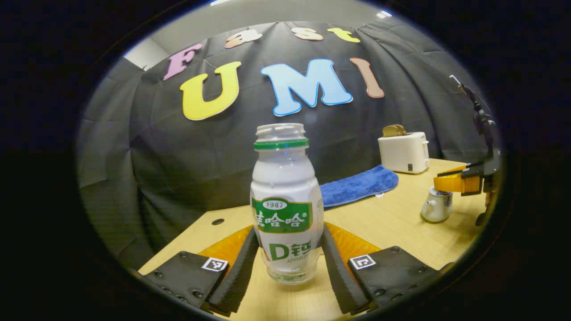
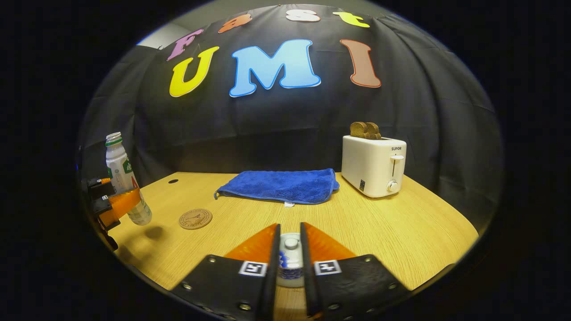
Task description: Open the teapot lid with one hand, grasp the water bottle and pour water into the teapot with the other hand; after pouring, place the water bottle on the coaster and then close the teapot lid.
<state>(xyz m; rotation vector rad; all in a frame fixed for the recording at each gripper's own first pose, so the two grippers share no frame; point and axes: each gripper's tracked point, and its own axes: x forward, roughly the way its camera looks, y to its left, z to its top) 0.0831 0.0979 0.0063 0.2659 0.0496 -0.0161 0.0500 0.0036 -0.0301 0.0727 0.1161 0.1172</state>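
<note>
A white water bottle [image 1: 285, 200] with a green label and an uncapped neck stands upright between my left gripper's [image 1: 289, 232] fingers, which press on its lower half. In the right gripper view the bottle [image 2: 119, 169] hangs above the table at the far left, its shadow beneath it, beside the round brown coaster [image 2: 195, 219]. My right gripper [image 2: 290, 232] is shut on the teapot lid [image 2: 290, 254], white with a blue pattern and a round knob. In the left gripper view the small white teapot [image 1: 436, 207] sits at the right, with the right gripper [image 1: 450, 183] on its top. I cannot tell whether the lid is lifted.
A blue towel [image 2: 279, 185] lies folded at the back of the wooden table [image 2: 401, 232]. A white toaster [image 2: 374, 165] with bread in its slots stands at the back right. A small hole [image 2: 173, 181] marks the table's back left.
</note>
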